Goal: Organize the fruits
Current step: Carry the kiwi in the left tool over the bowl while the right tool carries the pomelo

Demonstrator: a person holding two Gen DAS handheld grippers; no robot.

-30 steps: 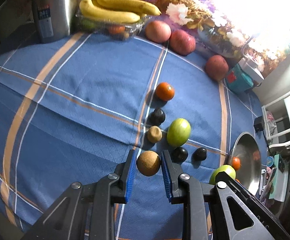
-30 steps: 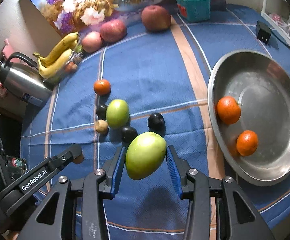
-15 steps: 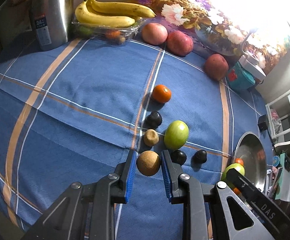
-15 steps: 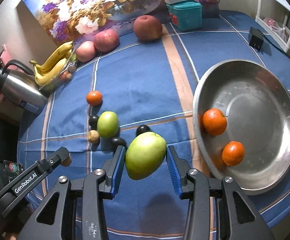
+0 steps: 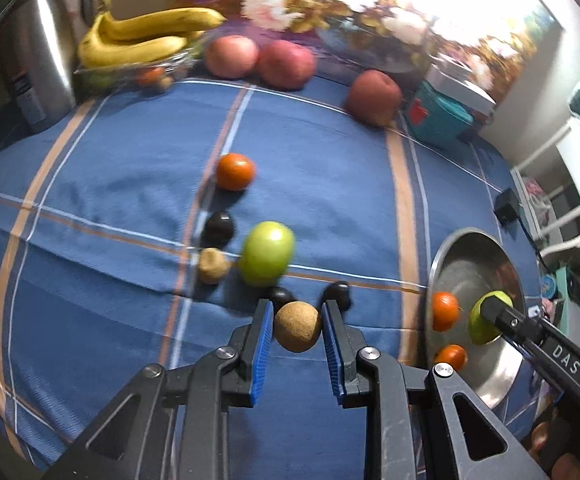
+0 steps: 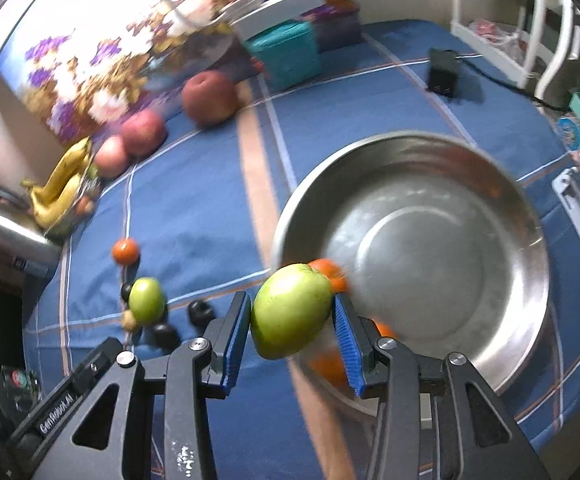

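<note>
My left gripper (image 5: 296, 330) is shut on a round brown fruit (image 5: 297, 326) and holds it above the blue cloth. My right gripper (image 6: 292, 318) is shut on a green fruit (image 6: 290, 310) and holds it over the near rim of the steel bowl (image 6: 430, 160); in the left wrist view it (image 5: 488, 316) hangs over the bowl (image 5: 470, 244). Two oranges (image 5: 445, 310) lie in the bowl. On the cloth lie another green fruit (image 5: 267, 253), an orange (image 5: 235, 171), a small tan fruit (image 5: 213, 266) and dark plums (image 5: 219, 227).
Three red apples (image 5: 286, 63) and bananas (image 5: 142, 36) on a clear tray stand at the back by a flower picture. A steel kettle (image 5: 46, 52) is at back left, a teal box (image 5: 436, 114) at back right. A black adapter (image 6: 444, 71) lies beyond the bowl.
Both grippers have moved right toward the bowl with their fruits. The right gripper's green fruit now hangs over the bowl's rim. The left gripper has passed over the plums.
</note>
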